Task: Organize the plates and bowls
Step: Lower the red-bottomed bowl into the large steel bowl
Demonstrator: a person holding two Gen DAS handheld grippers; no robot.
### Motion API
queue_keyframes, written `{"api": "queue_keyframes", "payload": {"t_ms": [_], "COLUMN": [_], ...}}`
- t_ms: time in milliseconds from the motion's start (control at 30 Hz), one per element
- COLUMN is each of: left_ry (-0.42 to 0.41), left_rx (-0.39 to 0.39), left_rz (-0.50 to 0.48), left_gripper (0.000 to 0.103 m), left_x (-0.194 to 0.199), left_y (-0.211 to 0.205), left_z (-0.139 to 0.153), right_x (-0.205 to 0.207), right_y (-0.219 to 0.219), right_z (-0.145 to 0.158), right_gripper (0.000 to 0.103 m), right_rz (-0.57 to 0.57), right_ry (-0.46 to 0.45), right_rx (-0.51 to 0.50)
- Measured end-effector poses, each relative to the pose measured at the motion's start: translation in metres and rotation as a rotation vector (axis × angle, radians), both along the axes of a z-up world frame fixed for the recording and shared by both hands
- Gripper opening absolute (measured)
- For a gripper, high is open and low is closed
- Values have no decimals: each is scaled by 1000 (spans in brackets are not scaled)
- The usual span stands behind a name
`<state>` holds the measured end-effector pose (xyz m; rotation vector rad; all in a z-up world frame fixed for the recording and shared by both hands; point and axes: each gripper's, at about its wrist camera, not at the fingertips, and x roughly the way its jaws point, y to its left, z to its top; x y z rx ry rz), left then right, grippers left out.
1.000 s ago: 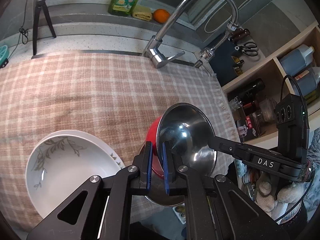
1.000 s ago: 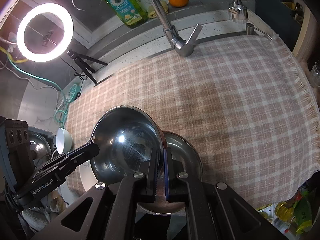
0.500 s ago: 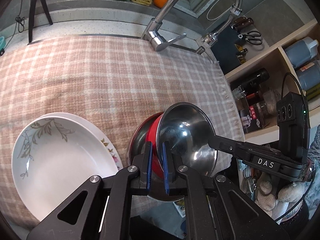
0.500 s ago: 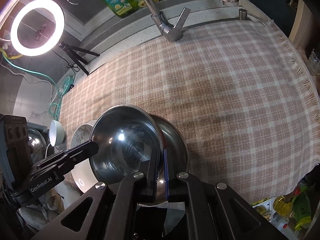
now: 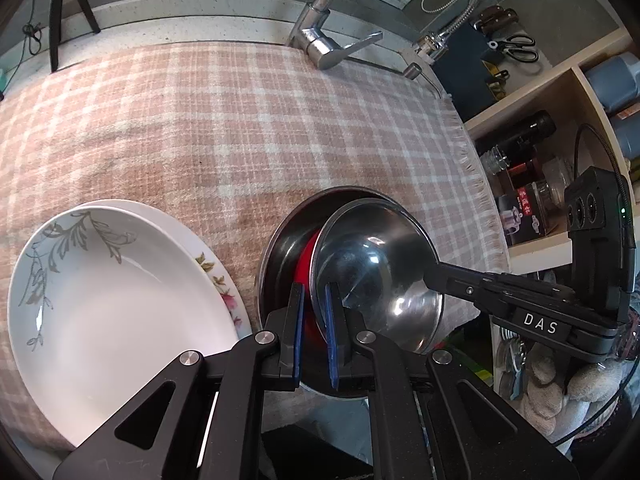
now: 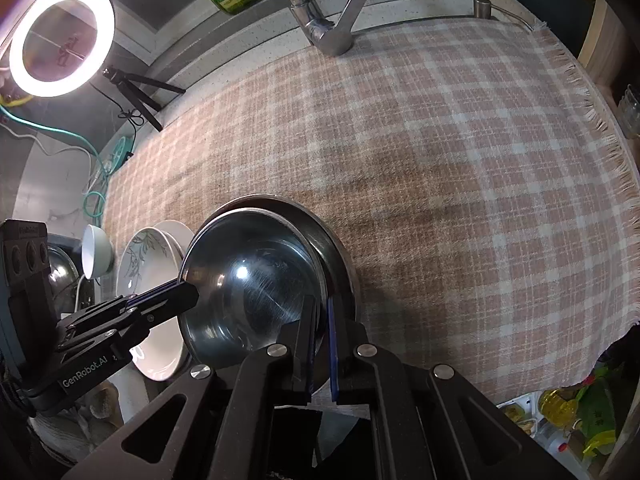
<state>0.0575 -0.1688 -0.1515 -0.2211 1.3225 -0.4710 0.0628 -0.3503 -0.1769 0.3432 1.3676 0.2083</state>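
Note:
A steel bowl [image 5: 376,276] with a red outside hangs tilted between both grippers. My left gripper [image 5: 314,308] is shut on its near rim. My right gripper [image 6: 318,312] is shut on the opposite rim of the same bowl [image 6: 248,280]. Each gripper shows in the other's view: the right gripper [image 5: 430,276] and the left gripper [image 6: 188,296]. Right under the bowl a wider steel dish [image 5: 280,248] rests on the checked cloth; whether the two touch I cannot tell. To the left, a white leaf-patterned plate [image 5: 112,300] lies on a flowered plate [image 5: 216,276].
The checked cloth [image 6: 440,160] covers the counter, with a faucet [image 6: 320,28] at its far edge and fringe at the right. A ring light [image 6: 60,40] on a tripod and a small white bowl [image 6: 96,252] stand at the left. Shelves with bottles [image 5: 520,148] are at the right.
Both grippers have sunk with the steel bowl, which now sits low over the wider steel dish. The white plates have come further into view. Both grips are unchanged.

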Motion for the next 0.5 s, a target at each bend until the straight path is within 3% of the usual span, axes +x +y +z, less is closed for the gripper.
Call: {"api": "queue_keyframes", "payload": {"t_ms": [500], "left_ry": [22], "left_rx": [37], "left_rz": [-7], "left_gripper": [8], "left_x": [4], "left_y": [0], "left_z": [-13], "right_x": [7], "right_y": [8], "right_z": [-11], "right_gripper": [5], "right_rz": [33], "right_ry": [17], "right_rx": [-29]}}
